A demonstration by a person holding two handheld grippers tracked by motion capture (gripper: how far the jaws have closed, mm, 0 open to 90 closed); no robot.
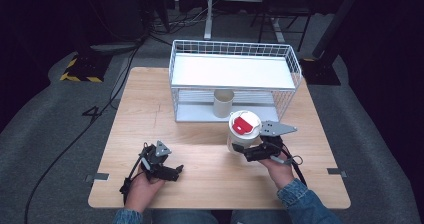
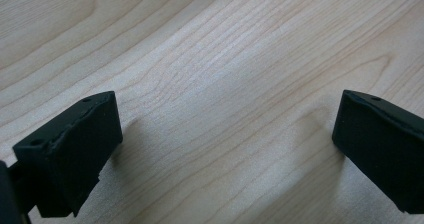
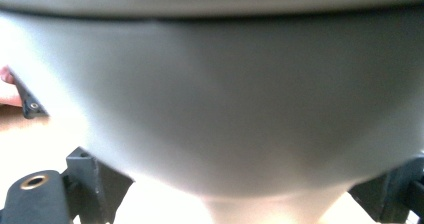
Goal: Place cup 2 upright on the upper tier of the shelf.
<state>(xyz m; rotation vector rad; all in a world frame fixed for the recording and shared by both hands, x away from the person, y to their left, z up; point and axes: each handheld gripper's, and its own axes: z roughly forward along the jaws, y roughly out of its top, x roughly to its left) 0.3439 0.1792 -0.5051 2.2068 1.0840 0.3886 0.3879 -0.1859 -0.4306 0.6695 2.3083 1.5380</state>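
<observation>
Wooden table [image 1: 150,109], light grain, carries everything in play.

White wire rack [image 1: 295,64] stands at the table's far edge. Two levels: a flat white upper shelf, bare; a lower shelf open toward the person. One cream cup [image 1: 223,103] stands upright on the lower shelf, near its middle.

White container [image 1: 239,139] with a white lid and a red tab on top sits just in front of the rack, slightly right of the cup. It is upright and outside the rack. Whether its base rests on the table or is lifted clear I cannot tell.

Right gripper [image 1: 254,153] is at the container's near side, low on the body. In the right gripper view the pale wall of the container [image 3: 210,109] bulges between the dark jaw parts at both lower corners, pressed close. Reads as clamped on the container.

Left gripper [image 1: 167,171] rests well to the left of the container, near the table's front edge. In the left gripper view its jaws stand wide apart with bare wood between them. Released, holding nothing.

Progress, as a judgement: the work looks like stowing items in the rack. The cup is already in place. The container is grasped but not yet shelved; carrying it in and letting go remain. Space beside the cup looks free.
</observation>
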